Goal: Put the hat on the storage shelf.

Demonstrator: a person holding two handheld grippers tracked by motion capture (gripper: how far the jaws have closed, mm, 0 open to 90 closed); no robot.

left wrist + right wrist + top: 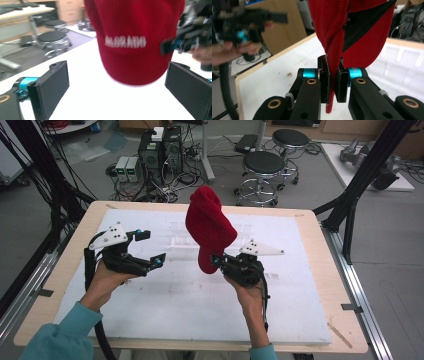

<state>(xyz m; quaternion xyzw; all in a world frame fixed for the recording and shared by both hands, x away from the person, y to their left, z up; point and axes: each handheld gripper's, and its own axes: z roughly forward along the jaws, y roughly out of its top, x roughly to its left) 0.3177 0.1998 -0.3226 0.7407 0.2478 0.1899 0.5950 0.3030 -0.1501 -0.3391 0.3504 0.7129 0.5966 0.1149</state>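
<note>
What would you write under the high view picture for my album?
Right tool holds a red cap up above the white board, while the left tool waits open beside it.

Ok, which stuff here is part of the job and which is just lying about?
In the job:
- red cap
- right claw, shut on the cap
- left claw, open
- white table mat

Lying about:
- black stools
- computer towers

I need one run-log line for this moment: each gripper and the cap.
left gripper: open, empty, beside cap | right gripper: shut on red cap fabric, holding it above white table
</note>
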